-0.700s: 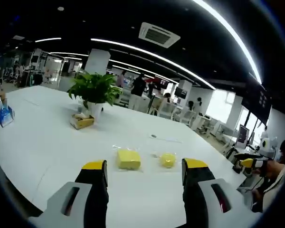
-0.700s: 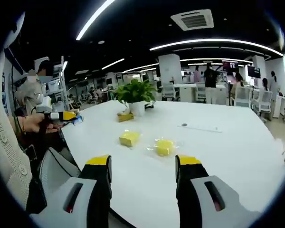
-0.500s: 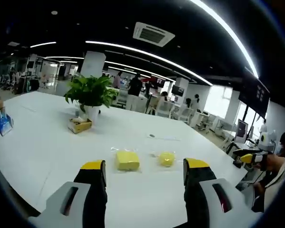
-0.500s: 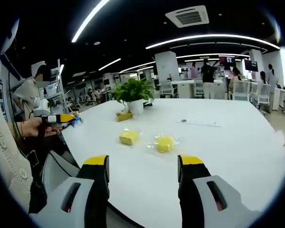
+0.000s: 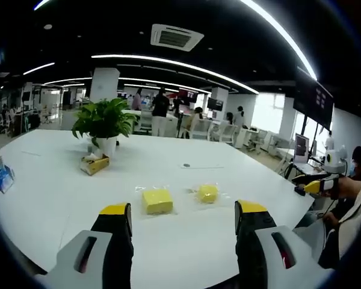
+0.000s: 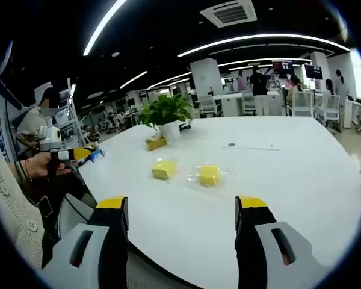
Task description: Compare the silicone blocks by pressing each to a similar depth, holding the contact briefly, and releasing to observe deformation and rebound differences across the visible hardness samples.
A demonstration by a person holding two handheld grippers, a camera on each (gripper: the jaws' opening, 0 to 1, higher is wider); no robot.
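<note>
- We hold the left tool (image 5: 183,217) above the near edge of the white bench (image 5: 60,186), jaws spread wide, nothing between them.
- The right tool (image 6: 183,212) hovers the same way, released and empty.
- Two yellow silicone samples lie on the bench, well ahead of both tools, each on clear wrapping.
- In the left gripper view the square block (image 5: 157,200) sits left, the smaller rounded block (image 5: 208,192) just right of it, apart.
- Beyond them we see a potted plant (image 5: 104,123) with a small box (image 5: 94,164) beside it.
- At the right edge, a hand carries the right tool.
</note>
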